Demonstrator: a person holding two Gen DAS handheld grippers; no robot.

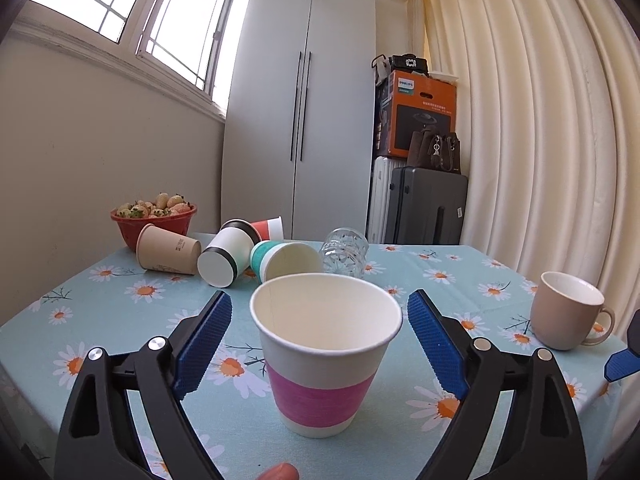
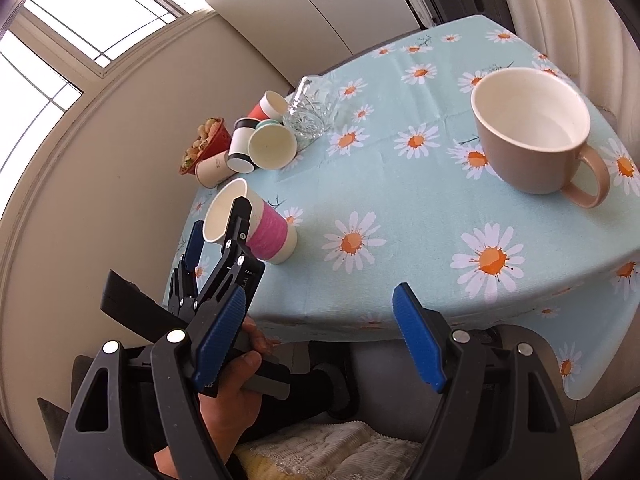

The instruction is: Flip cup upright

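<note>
A white paper cup with a pink band (image 1: 325, 354) stands upright on the daisy tablecloth (image 1: 120, 320), mouth up. My left gripper (image 1: 320, 344) is open, its blue pads on either side of the cup with gaps on both sides. In the right wrist view the same cup (image 2: 256, 226) stands near the table's left edge with the left gripper (image 2: 218, 224) around it. My right gripper (image 2: 320, 340) is open and empty, off the table's front edge.
At the back lie several tipped cups: a tan one (image 1: 168, 254), a white and black one (image 1: 228, 258), a teal one (image 1: 286, 260), a red one (image 1: 268, 228) and a glass (image 1: 345, 256). A red bowl of strawberries (image 1: 154, 214) stands behind them. A beige mug (image 1: 568, 316) stands upright at the right.
</note>
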